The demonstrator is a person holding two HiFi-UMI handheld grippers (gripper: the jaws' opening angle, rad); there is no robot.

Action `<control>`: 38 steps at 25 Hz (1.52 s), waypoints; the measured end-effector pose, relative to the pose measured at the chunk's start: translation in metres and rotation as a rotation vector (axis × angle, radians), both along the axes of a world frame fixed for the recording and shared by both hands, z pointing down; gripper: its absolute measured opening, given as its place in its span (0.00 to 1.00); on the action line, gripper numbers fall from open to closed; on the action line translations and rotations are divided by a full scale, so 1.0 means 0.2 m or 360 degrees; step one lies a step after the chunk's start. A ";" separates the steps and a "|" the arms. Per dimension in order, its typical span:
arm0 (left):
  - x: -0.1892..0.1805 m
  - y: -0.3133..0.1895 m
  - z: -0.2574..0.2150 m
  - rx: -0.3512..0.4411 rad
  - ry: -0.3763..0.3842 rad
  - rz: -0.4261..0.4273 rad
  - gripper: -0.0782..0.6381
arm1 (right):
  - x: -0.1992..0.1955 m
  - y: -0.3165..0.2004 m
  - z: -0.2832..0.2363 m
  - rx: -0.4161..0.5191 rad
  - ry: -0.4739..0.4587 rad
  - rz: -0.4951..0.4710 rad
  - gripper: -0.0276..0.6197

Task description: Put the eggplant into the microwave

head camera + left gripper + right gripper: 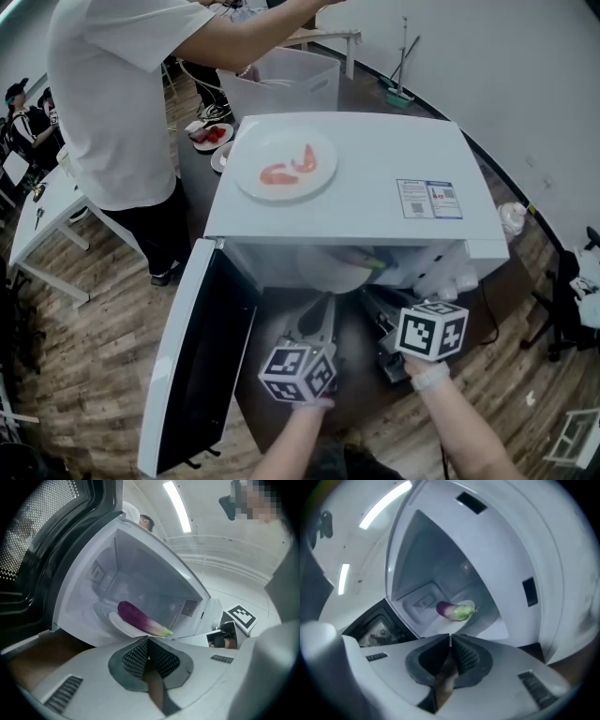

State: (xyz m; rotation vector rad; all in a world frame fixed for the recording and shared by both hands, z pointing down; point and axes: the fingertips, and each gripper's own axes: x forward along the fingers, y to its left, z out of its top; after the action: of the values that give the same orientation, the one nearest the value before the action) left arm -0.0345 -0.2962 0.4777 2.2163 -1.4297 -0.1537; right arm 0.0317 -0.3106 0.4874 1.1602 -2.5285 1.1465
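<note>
2 empty tools, jaws closed, left gripper (pixel 148 640) and right gripper (pixel 450 637), face the glossy purple eggplant (pixel 140 618) inside the white microwave (pixel 375 159): likely light, slippery; grasp mid-body.

Left grey two-jaw gripper (pixel 148 640): jaws together, nothing btwn. Right grey two-jaw gripper (pixel 450 637): jaws together, empty, rolled to one side. Left forearm (pixel 286 445) & right forearm (pixel 464 427) reach fwd side by side, grippers apart.
</note>
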 end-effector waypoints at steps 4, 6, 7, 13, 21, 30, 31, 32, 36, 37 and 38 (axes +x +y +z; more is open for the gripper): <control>-0.02 -0.01 0.00 -0.0005 0.0010 -0.0013 0.11 | -0.04 -0.01 0.02 0.0047 0.0072 -0.0044 0.07; -0.03 -0.01 0.01 -0.0011 0.0014 -0.0022 0.11 | -0.07 -0.02 0.02 0.0046 0.0081 -0.0047 0.07; -0.03 -0.02 0.01 -0.0014 0.0015 -0.0027 0.11 | -0.07 -0.02 0.02 0.0043 0.0081 -0.0048 0.07; -0.06 -0.05 0.01 -0.0022 0.0025 -0.0036 0.11 | -0.09 -0.06 0.03 0.0010 0.0044 -0.0021 0.07; -0.09 -0.09 0.02 -0.0048 0.0035 -0.0048 0.11 | -0.13 -0.12 0.02 0.0017 -0.0002 -0.0020 0.07; -0.10 -0.14 0.02 -0.0060 0.0065 -0.0054 0.11 | -0.15 -0.15 -0.02 -0.0002 -0.0078 -0.0021 0.07; -0.10 -0.14 0.02 -0.0064 0.0071 -0.0055 0.11 | -0.15 -0.16 -0.02 -0.0004 -0.0081 -0.0022 0.07; -0.10 -0.15 0.02 -0.0067 0.0077 -0.0055 0.11 | -0.16 -0.17 -0.02 -0.0008 -0.0085 -0.0021 0.07; -0.10 -0.17 0.02 -0.0072 0.0090 -0.0050 0.11 | -0.15 -0.19 -0.01 -0.0028 -0.0100 -0.0001 0.07; -0.10 -0.17 0.02 -0.0074 0.0093 -0.0051 0.11 | -0.15 -0.20 -0.01 -0.0033 -0.0099 0.0003 0.07; -0.11 -0.18 0.02 -0.0075 0.0097 -0.0051 0.11 | -0.15 -0.20 0.00 -0.0038 -0.0100 0.0007 0.07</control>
State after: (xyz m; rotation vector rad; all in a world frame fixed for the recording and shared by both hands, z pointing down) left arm -0.0560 -0.3319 0.4810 2.1332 -1.4222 -0.1946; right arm 0.0021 -0.3510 0.4869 1.1421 -2.5515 1.2300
